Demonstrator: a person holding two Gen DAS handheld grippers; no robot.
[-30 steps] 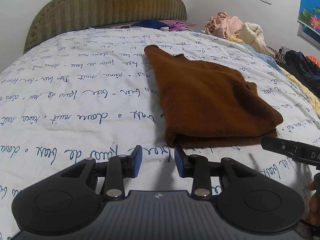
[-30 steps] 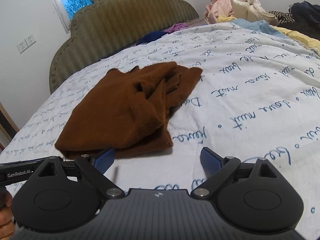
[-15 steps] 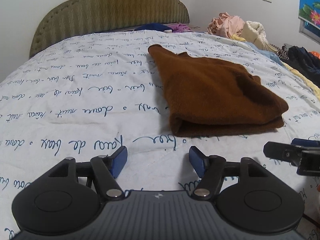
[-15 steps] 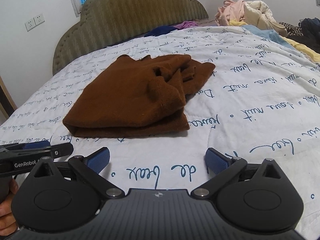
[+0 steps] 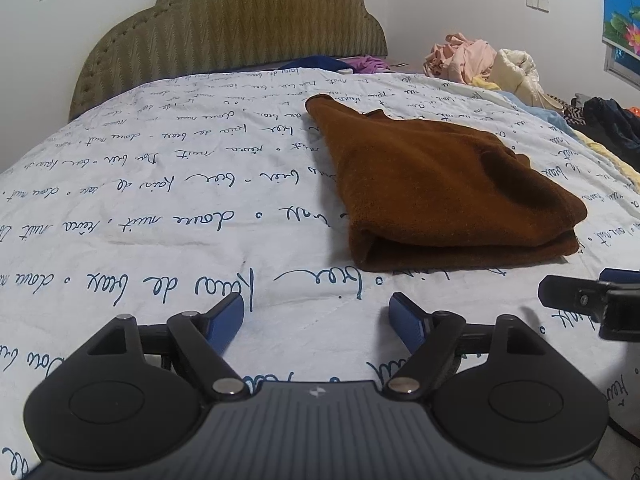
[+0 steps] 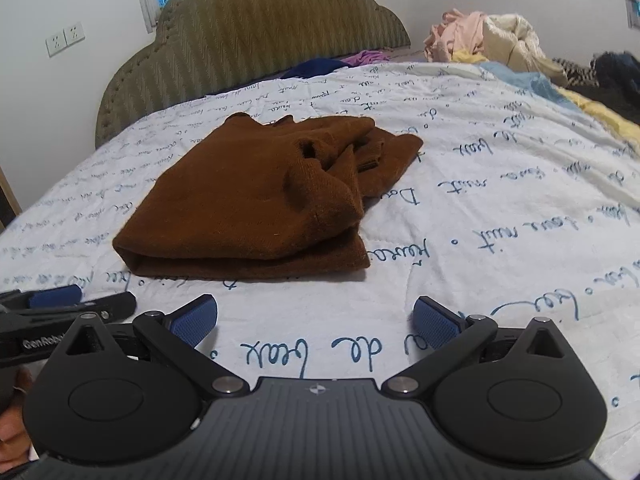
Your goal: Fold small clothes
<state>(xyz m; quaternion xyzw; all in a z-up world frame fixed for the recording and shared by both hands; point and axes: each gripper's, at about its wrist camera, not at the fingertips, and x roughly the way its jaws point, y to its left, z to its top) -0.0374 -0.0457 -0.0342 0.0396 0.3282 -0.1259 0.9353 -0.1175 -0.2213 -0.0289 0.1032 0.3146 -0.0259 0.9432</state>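
- While both tongs hang over the near part of the bed (image 5: 120, 208), the brown garment (image 5: 440, 192) lies folded on the white quilt with blue script, ahead of them and apart from both.
- Left tongs (image 5: 316, 316): jaws spread, just been opening, nothing between the blue pads; only quilt shows in the gap.
- Right tongs (image 6: 316, 320): jaws spread wide, just been opening a little further, nothing between them.
- Brown garment, right wrist view (image 6: 248, 208): doubled over, folded edge toward the cameras, upper layer rumpled at the far right corner.
- Each tool's tip shows at the edge of the other's view.
- Padded headboard (image 5: 228, 28) stands at the far end; a heap of loose clothes (image 5: 488, 60) lies at the far right.
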